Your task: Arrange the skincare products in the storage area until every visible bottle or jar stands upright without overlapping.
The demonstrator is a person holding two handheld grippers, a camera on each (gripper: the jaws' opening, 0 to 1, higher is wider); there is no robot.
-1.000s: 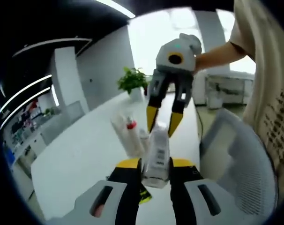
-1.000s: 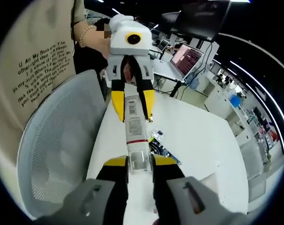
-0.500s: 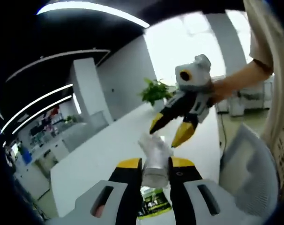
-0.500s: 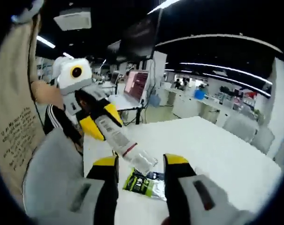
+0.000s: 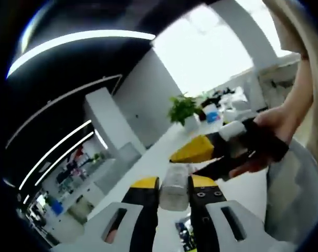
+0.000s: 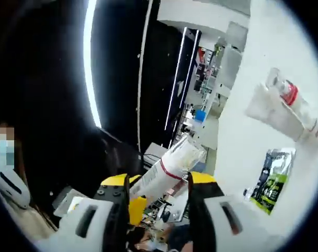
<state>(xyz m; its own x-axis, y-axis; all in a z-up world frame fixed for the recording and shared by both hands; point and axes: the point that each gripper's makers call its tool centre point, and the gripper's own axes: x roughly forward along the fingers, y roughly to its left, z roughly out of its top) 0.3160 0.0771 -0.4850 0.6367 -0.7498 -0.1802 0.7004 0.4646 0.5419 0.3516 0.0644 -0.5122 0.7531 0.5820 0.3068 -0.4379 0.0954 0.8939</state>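
White counter (image 6: 237, 157) tilted steeply across the right gripper view, carrying two clear bottles (image 6: 279, 107) side by side with a green sachet (image 6: 273, 172) just near of them. White tube (image 6: 167, 170) held off the counter, long axis slanting, far end free. Left tool (image 5: 173, 184) clamped on the tube's end. Right tool (image 6: 158, 184) jaws spread, tube passing between them untouched.
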